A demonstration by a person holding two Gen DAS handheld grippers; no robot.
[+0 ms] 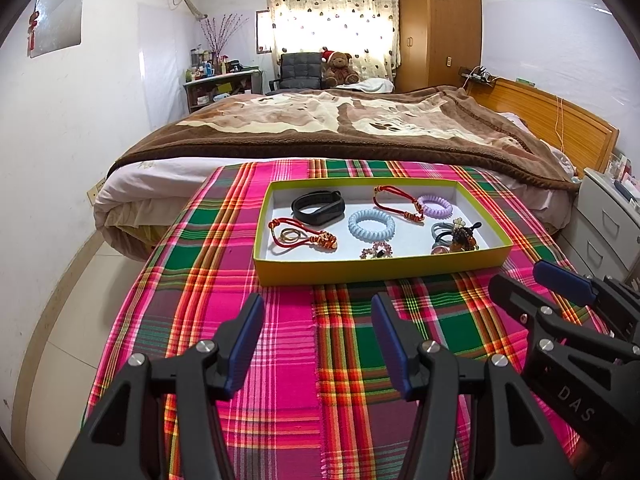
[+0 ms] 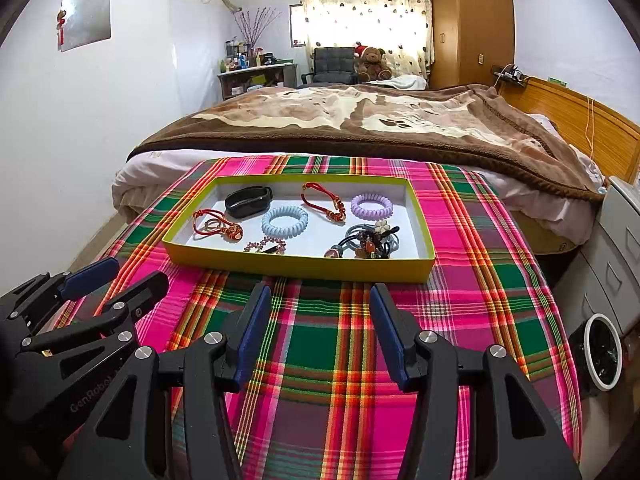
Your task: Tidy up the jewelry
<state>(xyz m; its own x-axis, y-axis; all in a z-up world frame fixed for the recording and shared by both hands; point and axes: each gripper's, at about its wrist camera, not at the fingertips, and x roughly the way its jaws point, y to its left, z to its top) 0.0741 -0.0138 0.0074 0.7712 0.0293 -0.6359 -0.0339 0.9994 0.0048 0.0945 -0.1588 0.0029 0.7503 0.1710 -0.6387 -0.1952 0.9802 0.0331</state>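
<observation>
A yellow-green tray (image 1: 380, 274) (image 2: 296, 270) with a white floor lies on the plaid cloth, just beyond both grippers. Inside are a black band (image 1: 320, 218) (image 2: 244, 210), a light blue coil tie (image 1: 354, 226) (image 2: 269, 222), a purple coil tie (image 1: 435, 214) (image 2: 372, 215), two red cord bracelets (image 1: 326, 240) (image 2: 338, 214), a pink bead bracelet (image 1: 376, 251) and a tangle of ornamented hair ties (image 1: 456, 238) (image 2: 368, 242). My left gripper (image 1: 316, 314) (image 2: 134, 272) stands open over the cloth, empty. Beside it my right gripper (image 2: 320, 296) (image 1: 520, 276) is open and empty too.
The plaid cloth (image 1: 280, 360) covers a surface at the foot of a bed with a brown blanket (image 1: 320, 128). White drawers (image 2: 616, 248) and a black bin with a white rim (image 2: 600, 352) stand at the right. Bare floor (image 1: 60, 320) lies to the left.
</observation>
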